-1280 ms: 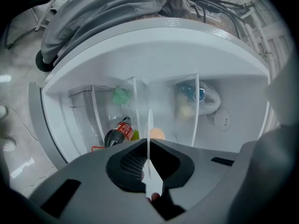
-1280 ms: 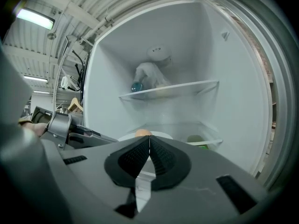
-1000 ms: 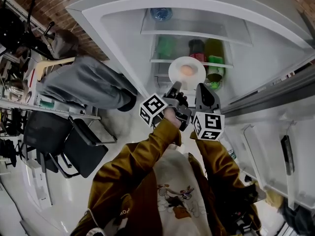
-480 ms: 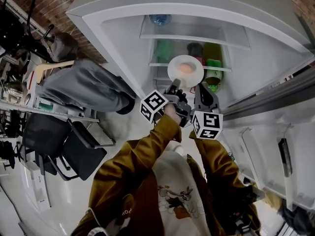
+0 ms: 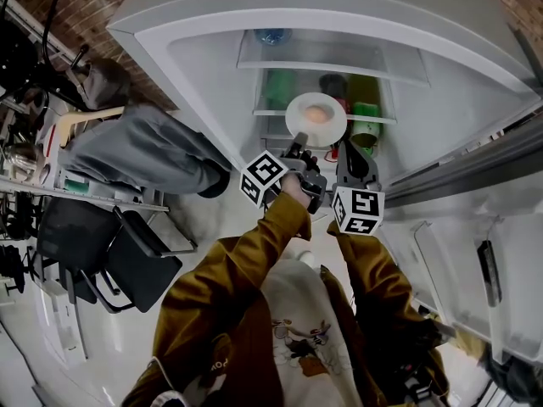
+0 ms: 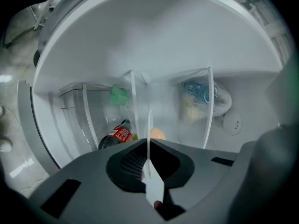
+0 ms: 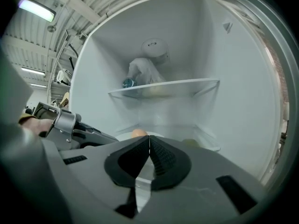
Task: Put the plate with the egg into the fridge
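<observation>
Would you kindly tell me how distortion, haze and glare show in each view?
Head view: fisheye bends the fridge frame into arcs. Left gripper view: shelves look hazy behind the edge-on plate, corners vignetted black. Right gripper view: crisper, with a ceiling light glaring top left.

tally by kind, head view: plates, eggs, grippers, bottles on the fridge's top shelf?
plate: 1
egg: 1
grippers: 2 (left gripper, right gripper)
top-shelf bottle: 1
Total: 5
</observation>
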`<state>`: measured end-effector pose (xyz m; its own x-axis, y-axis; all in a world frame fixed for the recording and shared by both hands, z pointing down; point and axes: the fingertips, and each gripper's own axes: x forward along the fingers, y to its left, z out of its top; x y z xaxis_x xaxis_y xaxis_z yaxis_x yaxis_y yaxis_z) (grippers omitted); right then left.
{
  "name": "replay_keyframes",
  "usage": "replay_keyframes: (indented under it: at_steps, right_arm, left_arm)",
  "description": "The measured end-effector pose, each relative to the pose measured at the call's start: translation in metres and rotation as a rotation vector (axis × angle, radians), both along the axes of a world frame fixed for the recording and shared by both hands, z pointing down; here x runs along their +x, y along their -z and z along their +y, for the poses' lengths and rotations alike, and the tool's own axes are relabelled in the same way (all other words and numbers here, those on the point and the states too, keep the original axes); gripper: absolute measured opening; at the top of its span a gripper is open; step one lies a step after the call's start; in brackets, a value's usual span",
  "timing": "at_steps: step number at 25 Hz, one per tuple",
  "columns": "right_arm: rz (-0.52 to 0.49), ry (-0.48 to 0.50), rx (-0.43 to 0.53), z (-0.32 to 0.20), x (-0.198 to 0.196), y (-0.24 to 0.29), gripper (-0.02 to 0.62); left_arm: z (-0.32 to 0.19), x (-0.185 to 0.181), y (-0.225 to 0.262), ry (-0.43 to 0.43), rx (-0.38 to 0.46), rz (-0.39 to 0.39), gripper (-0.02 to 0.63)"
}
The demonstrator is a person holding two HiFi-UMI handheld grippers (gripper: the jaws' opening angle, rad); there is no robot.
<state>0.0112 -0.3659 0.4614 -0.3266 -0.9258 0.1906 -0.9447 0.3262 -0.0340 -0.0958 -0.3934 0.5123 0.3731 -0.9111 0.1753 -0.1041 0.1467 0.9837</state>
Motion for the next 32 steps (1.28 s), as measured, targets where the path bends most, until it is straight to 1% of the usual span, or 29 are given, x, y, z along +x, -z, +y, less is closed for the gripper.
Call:
replay_keyframes:
  at_steps: [23, 32]
  right_arm:
    - [-0.004, -0.001, -0.002, -0.017, 0.009, -0.005, 0.005]
    - [-0.009, 0.006, -0.009, -0.02, 0.005, -0.008, 0.005]
  left_arm:
    - [-0.029, 0.005, -0.01, 0.017, -0.017, 0.018, 0.021]
    - [-0.035, 0.005, -0.012, 0.015, -0.024, 0.017, 0.021]
